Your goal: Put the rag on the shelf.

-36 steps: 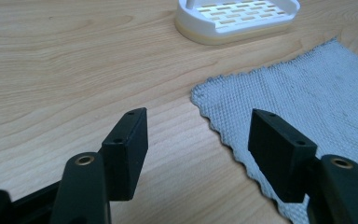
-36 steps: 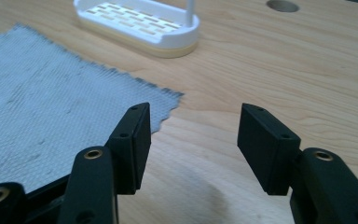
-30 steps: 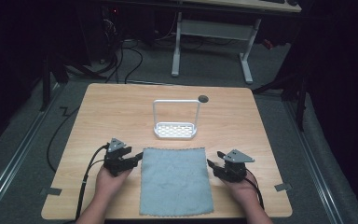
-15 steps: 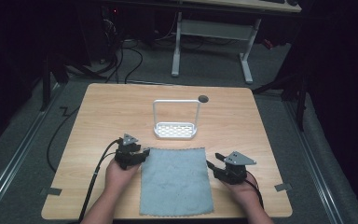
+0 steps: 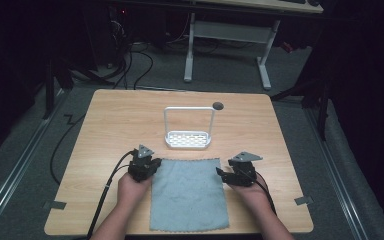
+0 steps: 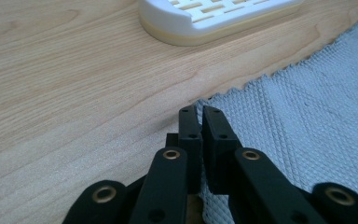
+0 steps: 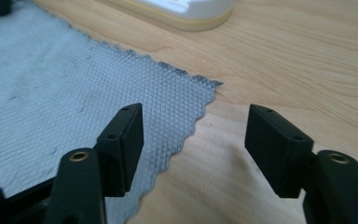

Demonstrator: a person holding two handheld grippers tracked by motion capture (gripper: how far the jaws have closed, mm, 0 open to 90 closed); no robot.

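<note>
Two black hand-held grippers, one in each of a person's hands, sit at the near part of a light wooden worktop [image 5: 110, 125], flanking one grey-blue textured cloth [image 5: 189, 192] that lies flat with its near edge at the worktop's near rim. The left hand-held gripper [image 5: 146, 165] rests at the cloth's far left corner; in the left gripper view its jaws are pressed almost together, with only a thin slit between them, right at the cloth's scalloped edge [image 6: 279, 93], and whether any fabric is caught between them cannot be told. The right hand-held gripper [image 5: 228, 175] sits at the cloth's right edge near the far right corner; in the right gripper view its jaws stand spread wide, one over the cloth's corner [image 7: 121, 84] and the other over bare wood.

One white perforated plastic tray with a tall wire hoop handle [image 5: 187, 140] stands just beyond the cloth's far edge, near the worktop's middle, apart from both grippers. One small dark round spot [image 5: 218, 105] marks the wood past the tray. Each gripper carries one grey three-cornered plate and trails one black cable toward the near rim. Beyond the worktop, one white-legged desk frame [image 5: 227, 35] stands on the grey floor.
</note>
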